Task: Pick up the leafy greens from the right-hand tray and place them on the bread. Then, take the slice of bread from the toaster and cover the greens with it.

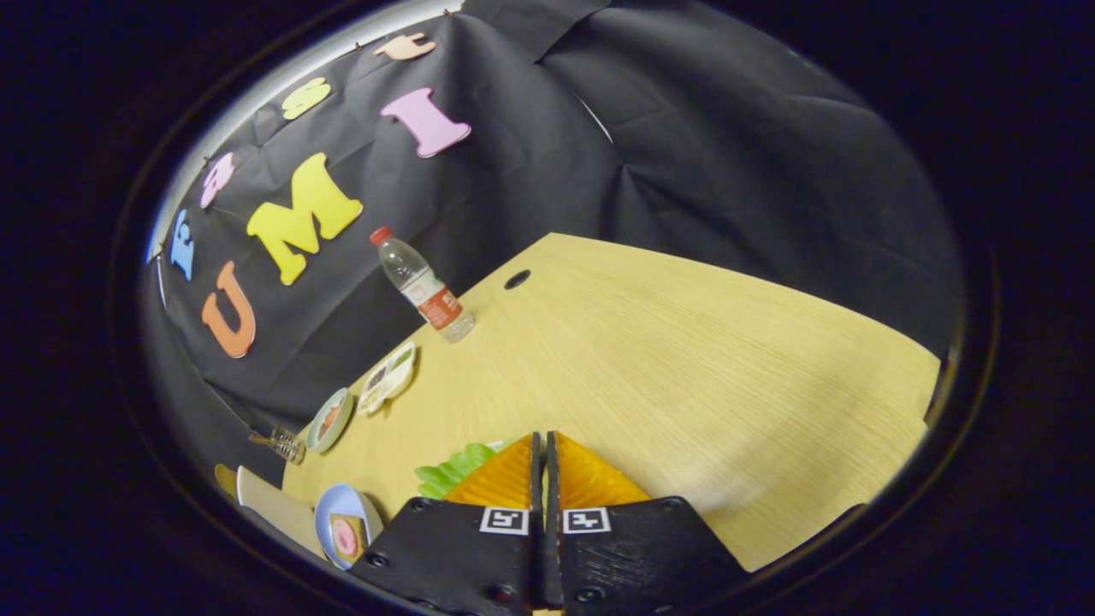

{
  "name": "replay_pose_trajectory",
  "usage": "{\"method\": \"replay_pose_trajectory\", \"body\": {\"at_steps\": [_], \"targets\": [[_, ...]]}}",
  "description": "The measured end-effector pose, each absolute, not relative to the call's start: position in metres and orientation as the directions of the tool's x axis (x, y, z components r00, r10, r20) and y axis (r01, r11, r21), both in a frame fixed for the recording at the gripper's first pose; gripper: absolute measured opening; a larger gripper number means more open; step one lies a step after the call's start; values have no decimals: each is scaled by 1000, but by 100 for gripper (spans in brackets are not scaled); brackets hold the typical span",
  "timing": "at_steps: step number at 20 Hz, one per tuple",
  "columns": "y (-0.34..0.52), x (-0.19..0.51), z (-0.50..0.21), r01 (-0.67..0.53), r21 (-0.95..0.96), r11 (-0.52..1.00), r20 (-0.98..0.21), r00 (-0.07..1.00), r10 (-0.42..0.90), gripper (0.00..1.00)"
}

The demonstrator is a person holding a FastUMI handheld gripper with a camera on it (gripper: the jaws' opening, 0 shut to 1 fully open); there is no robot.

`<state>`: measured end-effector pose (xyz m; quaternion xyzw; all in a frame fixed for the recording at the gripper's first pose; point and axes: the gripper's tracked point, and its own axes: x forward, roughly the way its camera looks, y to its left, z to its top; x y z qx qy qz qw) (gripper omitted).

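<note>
Greens, ruffled and bright, poke out at the lower centre of the frame, just left of the gripper; its two fingers stand pressed together with only a thin slit between them, and the leaves appear pinched there, though the contact itself is hidden. Around them spreads the pale wooden table. At lower left sits a blue plate with a bread slice on it. Further up the left edge lie a small round dish and a divided white tray. A plastic water bottle stands at the table's far corner, near a dark round hole.
</note>
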<state>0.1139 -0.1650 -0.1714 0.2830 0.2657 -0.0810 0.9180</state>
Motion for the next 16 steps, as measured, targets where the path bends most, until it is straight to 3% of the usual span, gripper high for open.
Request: {"method": "replay_pose_trajectory", "body": {"at_steps": [16], "targets": [[-54,80,-39,68,502,862,-277,957,86,0]]}}
